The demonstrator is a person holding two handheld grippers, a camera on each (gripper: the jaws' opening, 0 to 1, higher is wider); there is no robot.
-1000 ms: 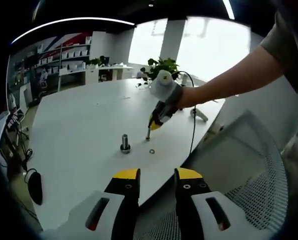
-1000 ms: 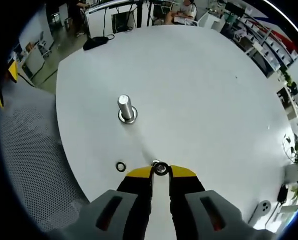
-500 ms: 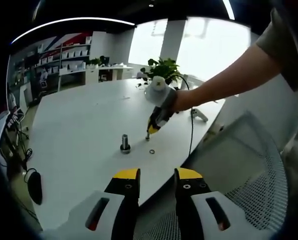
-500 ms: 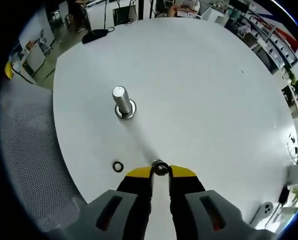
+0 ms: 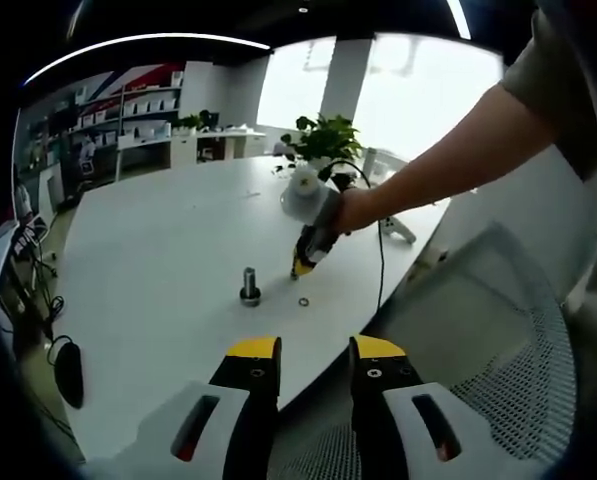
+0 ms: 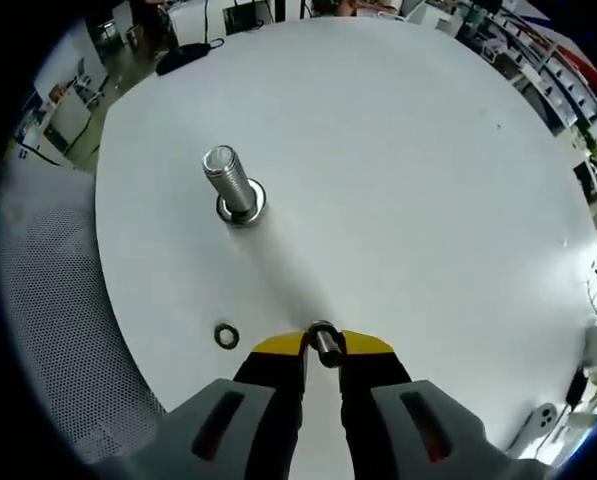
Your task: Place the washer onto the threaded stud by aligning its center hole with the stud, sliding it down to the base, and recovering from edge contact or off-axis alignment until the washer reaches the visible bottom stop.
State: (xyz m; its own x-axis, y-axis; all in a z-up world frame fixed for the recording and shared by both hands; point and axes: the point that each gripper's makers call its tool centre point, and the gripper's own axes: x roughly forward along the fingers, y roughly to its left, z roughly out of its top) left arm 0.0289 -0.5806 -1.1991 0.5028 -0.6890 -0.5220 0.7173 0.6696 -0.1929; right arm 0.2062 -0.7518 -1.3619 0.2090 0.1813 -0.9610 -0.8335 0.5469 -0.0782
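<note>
Washer [image 6: 323, 340] is clamped in the right gripper [image 6: 323, 345] above the table [image 6: 408, 180], not yet aligned over the threaded stud [image 6: 228, 180]; left gripper [image 5: 313, 365] jaws are held apart.

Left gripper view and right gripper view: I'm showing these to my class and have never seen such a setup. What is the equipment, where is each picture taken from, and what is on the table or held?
A person holds a two-jaw tool in each hand, each carrying a camera looking along its jaws. In the left gripper view, the left gripper waits open near the table edge. The right gripper pinches a washer above the table. A threaded stud stands upright, and a spare washer lies flat nearby.
</note>
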